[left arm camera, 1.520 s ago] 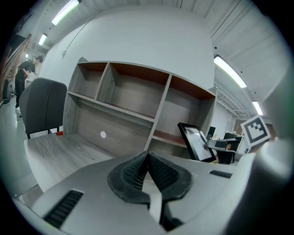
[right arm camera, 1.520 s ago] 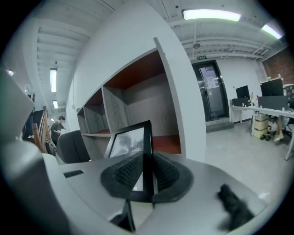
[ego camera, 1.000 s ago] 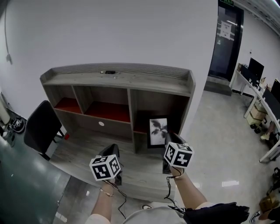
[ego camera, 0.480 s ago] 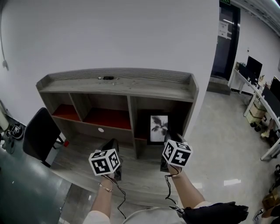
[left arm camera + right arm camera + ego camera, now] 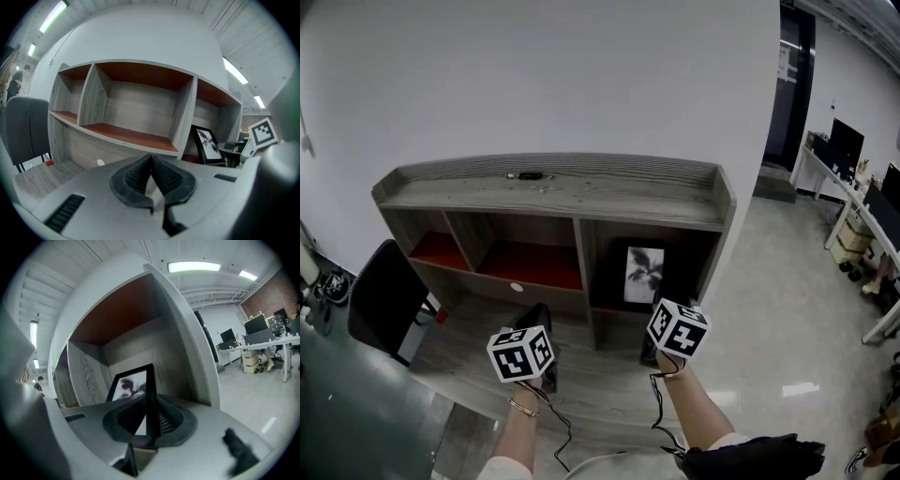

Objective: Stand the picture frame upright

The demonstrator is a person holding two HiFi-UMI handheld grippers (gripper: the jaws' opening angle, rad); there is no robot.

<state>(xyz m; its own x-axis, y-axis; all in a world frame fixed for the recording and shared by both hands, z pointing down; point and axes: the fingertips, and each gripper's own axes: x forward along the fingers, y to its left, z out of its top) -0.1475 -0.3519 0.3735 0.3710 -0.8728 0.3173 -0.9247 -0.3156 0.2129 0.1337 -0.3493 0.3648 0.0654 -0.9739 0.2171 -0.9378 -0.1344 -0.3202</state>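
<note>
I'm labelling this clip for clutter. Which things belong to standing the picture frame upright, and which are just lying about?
Job: picture frame, standing in shelf unit's right compartment; left gripper and right gripper, both shut.
Lying about: black chair; small dark item on the shelf top; computer monitors.

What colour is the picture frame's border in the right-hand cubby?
Black, around a black-and-white leafy print. The picture frame shows best in the right gripper view.

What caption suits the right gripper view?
Right gripper clamped on the right edge of the picture frame, which stands inside the shelf unit.
</note>
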